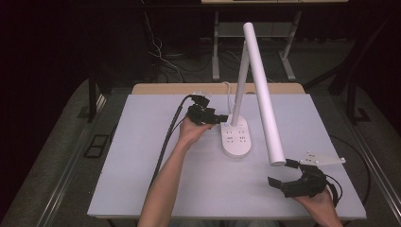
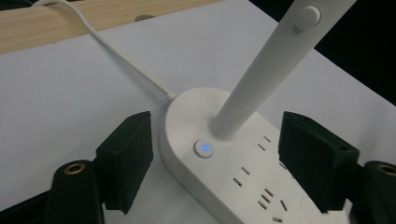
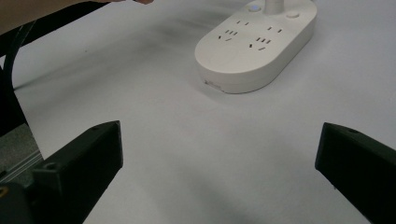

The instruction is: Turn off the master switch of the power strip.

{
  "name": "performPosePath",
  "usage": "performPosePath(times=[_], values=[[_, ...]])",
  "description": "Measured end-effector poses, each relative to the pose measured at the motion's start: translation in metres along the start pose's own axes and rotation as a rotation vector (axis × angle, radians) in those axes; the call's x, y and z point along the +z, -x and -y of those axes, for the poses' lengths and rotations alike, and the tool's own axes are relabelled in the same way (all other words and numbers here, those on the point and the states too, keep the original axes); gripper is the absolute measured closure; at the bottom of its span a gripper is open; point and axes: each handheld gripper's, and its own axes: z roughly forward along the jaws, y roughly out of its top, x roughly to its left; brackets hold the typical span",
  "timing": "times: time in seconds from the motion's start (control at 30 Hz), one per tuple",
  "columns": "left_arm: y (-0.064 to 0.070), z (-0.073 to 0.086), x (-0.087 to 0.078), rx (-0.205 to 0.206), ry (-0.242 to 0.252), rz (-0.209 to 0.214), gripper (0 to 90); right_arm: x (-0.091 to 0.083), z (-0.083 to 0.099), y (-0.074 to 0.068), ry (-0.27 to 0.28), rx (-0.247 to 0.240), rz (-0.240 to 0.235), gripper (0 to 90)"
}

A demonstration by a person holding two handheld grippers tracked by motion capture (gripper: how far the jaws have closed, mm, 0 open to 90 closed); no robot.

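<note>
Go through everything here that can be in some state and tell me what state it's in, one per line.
Left gripper: open, jaws on either side of the lamp base.
Right gripper: open, holding nothing.
Desk lamp: upright on the table, head folded down.
Power button: glowing blue.
Sockets: nothing plugged in.
White cord: attached to the base.

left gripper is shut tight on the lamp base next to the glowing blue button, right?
Not shut. In the left gripper view the left gripper is open, its jaws standing either side of the lamp base, beside the glowing blue button; whether they touch it is unclear.
</note>
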Motion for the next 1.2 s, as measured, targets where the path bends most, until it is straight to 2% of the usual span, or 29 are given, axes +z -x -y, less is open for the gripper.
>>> performPosePath(times=[0.47, 0.7, 0.77, 0.9, 1.13, 1.17, 1.2], values=[[-0.007, 0.007, 0.008, -0.040, 0.022, 0.020, 50.2, 0.000, 0.000, 0.001, -0.005, -0.003, 0.001, 0.1], [-0.013, 0.011, 0.012, -0.054, 0.006, 0.029, 64.3, 0.000, 0.000, 0.002, -0.006, 0.002, 0.002, 0.1], [-0.014, 0.012, 0.012, -0.045, -0.007, 0.034, 68.3, 0.000, 0.000, 0.001, -0.006, 0.001, 0.001, 0.1], [-0.014, 0.013, 0.015, -0.066, 0.000, 0.038, 75.8, 0.001, 0.001, 0.001, -0.010, -0.006, 0.000, 0.1], [-0.012, 0.017, 0.023, -0.050, -0.022, 0.038, 87.7, 0.000, 0.001, 0.001, -0.010, -0.005, 0.001, 0.1], [-0.011, 0.018, 0.026, -0.065, -0.010, 0.038, 89.3, 0.000, 0.001, 0.001, -0.011, -0.005, 0.001, 0.1], [-0.012, 0.018, 0.026, -0.060, -0.020, 0.038, 89.4, 0.000, 0.001, 0.001, -0.011, -0.006, 0.001, 0.1]])
